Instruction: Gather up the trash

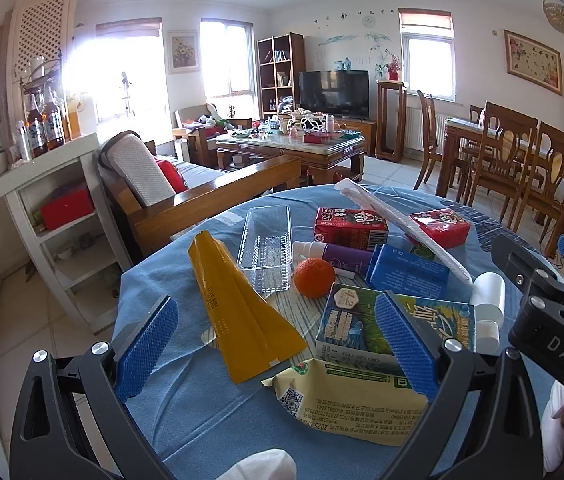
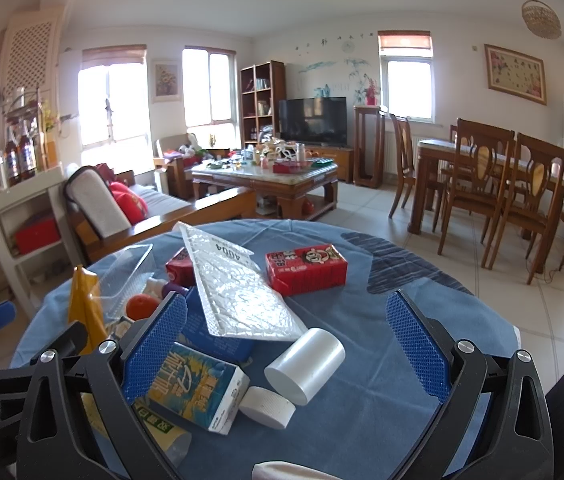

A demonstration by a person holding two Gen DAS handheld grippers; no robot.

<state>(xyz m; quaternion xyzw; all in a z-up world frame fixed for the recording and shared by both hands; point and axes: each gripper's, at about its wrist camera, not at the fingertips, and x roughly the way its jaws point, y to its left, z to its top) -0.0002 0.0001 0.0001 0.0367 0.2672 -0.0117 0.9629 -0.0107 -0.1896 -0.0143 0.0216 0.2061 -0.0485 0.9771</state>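
Nearest my left camera is the pale yellow-green wrapper [image 1: 346,396], lying flat on the blue tablecloth [image 1: 186,412] between my left gripper [image 1: 278,344] fingers, which are spread wide with nothing in them. Just behind the wrapper sits a blue-green milk carton [image 1: 362,332], partly hidden by my right-side pad [image 1: 406,344]. A yellow foil bag [image 1: 238,304] lies left of it, running away from me, with a clear plastic tray [image 1: 268,246] beside its far end. An orange [image 1: 314,277] rests just in front of the tray, touching or nearly touching a purple bottle [image 1: 342,258] lying on its side. A blue pouch [image 1: 410,276] sits behind the carton, and two red drink boxes [image 1: 350,227] [image 1: 440,225] lie further back with a bubble mailer [image 1: 398,228] slanting across them. A white bottle [image 1: 488,312] lies at the carton's right edge. My right gripper [image 2: 286,344] hangs above the same table, fingers wide apart and empty; the white bottle [image 2: 306,364] lies between them, its ribbed cap [image 2: 268,407] toward me, and I can't tell if the cap is attached. The milk carton [image 2: 198,388] sits against my left-side pad [image 2: 154,344] in this view. Bubble mailer [image 2: 234,288] overlaps the blue pouch [image 2: 210,340].
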